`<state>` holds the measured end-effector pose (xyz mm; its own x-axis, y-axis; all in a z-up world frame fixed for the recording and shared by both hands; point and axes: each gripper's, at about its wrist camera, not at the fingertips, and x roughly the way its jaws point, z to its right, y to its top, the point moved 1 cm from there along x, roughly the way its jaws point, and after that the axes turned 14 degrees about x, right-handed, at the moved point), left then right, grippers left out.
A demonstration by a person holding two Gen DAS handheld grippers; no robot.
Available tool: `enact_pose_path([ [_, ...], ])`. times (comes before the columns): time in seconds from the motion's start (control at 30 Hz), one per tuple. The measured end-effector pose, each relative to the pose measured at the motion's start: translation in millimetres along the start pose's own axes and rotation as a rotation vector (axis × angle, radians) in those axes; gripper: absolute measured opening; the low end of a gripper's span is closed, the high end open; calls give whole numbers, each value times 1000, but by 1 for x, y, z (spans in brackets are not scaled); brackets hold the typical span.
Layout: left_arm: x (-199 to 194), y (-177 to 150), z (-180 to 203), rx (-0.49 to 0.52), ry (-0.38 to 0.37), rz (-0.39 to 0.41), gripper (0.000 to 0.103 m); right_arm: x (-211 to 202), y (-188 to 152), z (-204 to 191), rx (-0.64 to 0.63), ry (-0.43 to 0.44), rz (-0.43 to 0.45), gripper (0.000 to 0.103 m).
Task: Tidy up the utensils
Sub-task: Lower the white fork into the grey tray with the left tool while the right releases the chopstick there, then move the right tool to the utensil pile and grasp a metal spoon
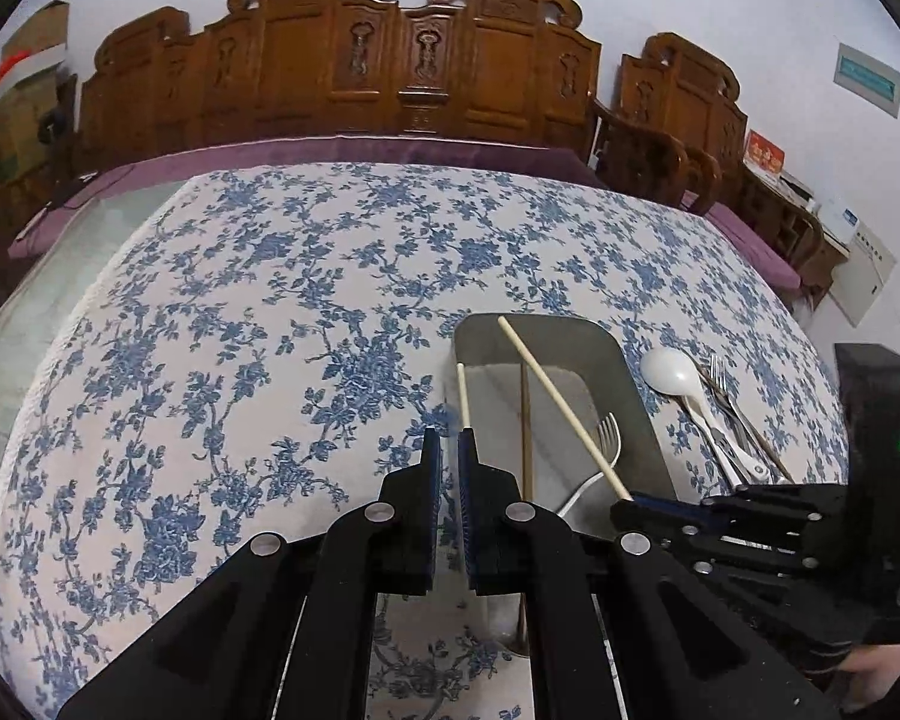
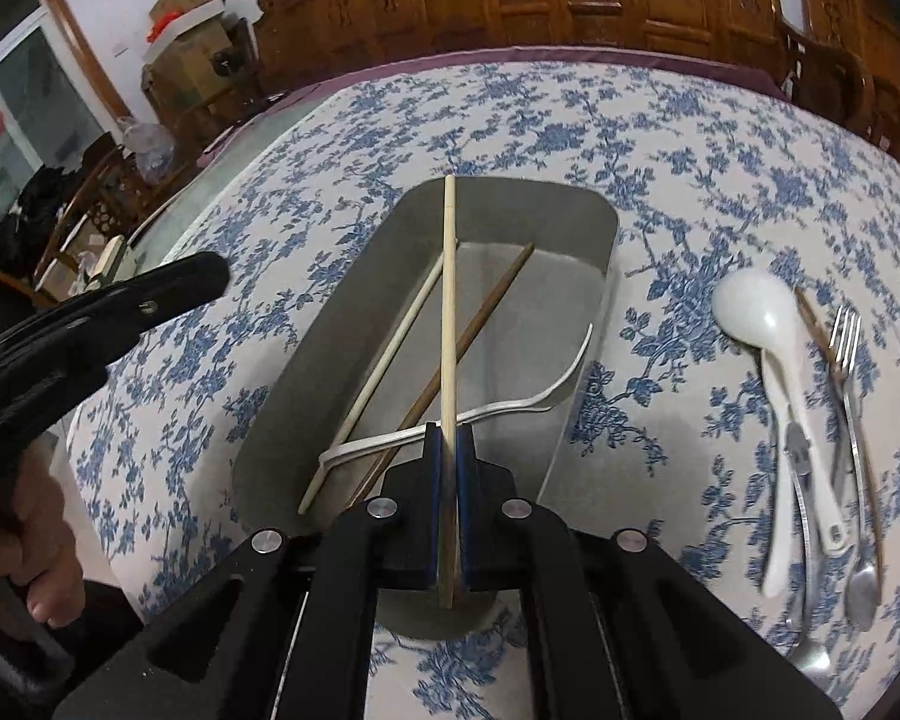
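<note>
A counter [image 2: 390,138] covered in a white cloth with blue flowers holds a grey rectangular tray [image 2: 510,210] near its centre.

In the right wrist view, the right gripper [image 2: 449,438] is clamped on a pale chopstick [image 2: 448,300], which points to twelve o'clock above the tray and reaches past its far rim. Lying in the tray are a white chopstick [image 2: 390,354], a dark brown chopstick [image 2: 480,318] and a white plastic fork [image 2: 510,408], crossing one another.

At three o'clock from the tray, a loose pile lies on the cloth: a white spoon [image 2: 762,324], a metal fork [image 2: 849,360] and other metal cutlery, partly blurred.

The left gripper [image 1: 449,444] has its jaws together with nothing between them, over the cloth just beside the tray's nine o'clock edge. A person's hand [image 2: 24,546] at eight o'clock in the right wrist view holds its handle.

Carved wooden chairs [image 1: 390,60] stand at twelve o'clock beyond the counter.
</note>
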<state>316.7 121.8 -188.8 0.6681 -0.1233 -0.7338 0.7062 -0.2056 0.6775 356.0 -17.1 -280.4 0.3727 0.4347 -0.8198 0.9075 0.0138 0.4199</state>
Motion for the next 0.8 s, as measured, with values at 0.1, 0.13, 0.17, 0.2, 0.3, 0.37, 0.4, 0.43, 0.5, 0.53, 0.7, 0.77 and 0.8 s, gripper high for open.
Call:
enact_pose_path([
  [0.1, 0, 0, -1, 0, 1, 1, 5, 7, 1, 1, 24, -2, -10, 6],
  [0.13, 0, 0, -1, 0, 1, 1, 5, 8, 1, 1, 25, -3, -8, 7],
  [0.17, 0, 0, -1, 1, 2, 1, 5, 8, 1, 1, 23, -3, -3, 9],
  [0.2, -1, 0, -1, 1, 2, 1, 5, 7, 1, 0, 19, 7, 5, 9],
  [0.3, -1, 0, -1, 0, 2, 1, 5, 5, 1, -1, -3, 37, 9, 10],
  [0.37, -1, 0, 0, 1, -3, 1, 5, 1, 1, -1, -25, 43, 18, 10],
  [0.4, -2, 0, 1, 3, -4, 3, 5, -4, 0, -1, -41, 49, 30, 9],
  [0.43, -3, -1, 3, 7, -5, 6, 6, -8, 0, 0, -51, 49, 39, 9],
  [0.5, -6, 0, 8, 19, -6, 16, 21, -16, -1, 4, -65, 48, 51, 9],
  [0.53, -9, 0, 11, 28, -6, 25, 25, -21, -1, 7, -72, 46, 59, 9],
  [0.7, -13, 1, 23, 47, -19, 41, 34, -50, -9, 20, -123, 9, 109, 9],
  [0.77, -13, 1, 28, 57, -22, 43, 38, -60, -12, 28, -136, -7, 123, 9],
  [0.8, -14, 1, 31, 66, -25, 46, 40, -66, -14, 33, -139, -14, 129, 9],
])
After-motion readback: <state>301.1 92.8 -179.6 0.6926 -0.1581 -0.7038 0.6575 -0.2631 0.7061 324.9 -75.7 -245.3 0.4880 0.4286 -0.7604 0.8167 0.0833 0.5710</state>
